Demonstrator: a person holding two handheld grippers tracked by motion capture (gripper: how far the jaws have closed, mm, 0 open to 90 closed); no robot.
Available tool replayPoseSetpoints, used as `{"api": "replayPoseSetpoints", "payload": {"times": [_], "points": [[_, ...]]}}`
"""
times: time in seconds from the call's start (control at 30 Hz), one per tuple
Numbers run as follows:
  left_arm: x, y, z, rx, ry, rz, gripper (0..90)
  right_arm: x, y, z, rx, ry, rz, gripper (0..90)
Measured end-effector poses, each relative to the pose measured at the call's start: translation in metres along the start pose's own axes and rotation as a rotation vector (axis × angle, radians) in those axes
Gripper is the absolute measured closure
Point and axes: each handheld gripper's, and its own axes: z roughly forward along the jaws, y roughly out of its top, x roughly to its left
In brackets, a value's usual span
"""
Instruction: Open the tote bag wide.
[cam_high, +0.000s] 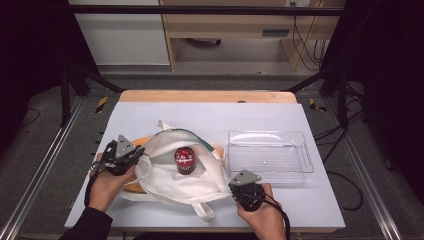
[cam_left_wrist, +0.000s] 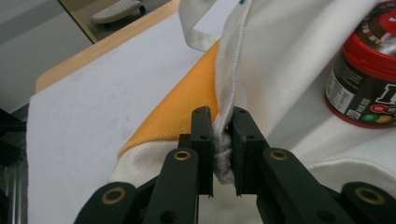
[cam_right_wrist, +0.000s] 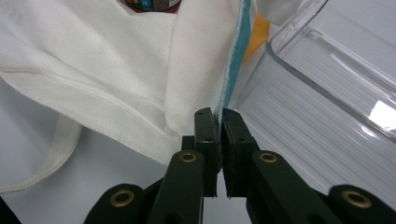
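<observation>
Both grippers clamp the white tote bag's (cam_high: 170, 175) rim on the desk (cam_high: 150, 112), left gripper (cam_left_wrist: 220, 128) and right gripper (cam_right_wrist: 218, 122) fingers pinched on fabric, red-lidded jar (cam_high: 185, 160) inside; best spread the mouth evenly, keeping the jar upright.

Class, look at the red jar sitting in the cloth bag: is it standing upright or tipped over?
Upright. In the high view the red jar stands on its base with its lid facing up, inside the white cloth bag.
</observation>
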Motion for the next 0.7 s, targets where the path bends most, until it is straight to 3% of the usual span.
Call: {"api": "replayPoseSetpoints", "payload": {"times": [0.23,0.7], "points": [[0.003,-0.009,0.01,0.024,-0.004,-0.025,80.7,-0.005,-0.009,0.005,0.006,0.004,0.021,86.7],[0.004,-0.011,0.018,0.034,0.036,-0.043,80.6,-0.01,-0.014,0.009,-0.018,0.018,0.057,86.5]]}}
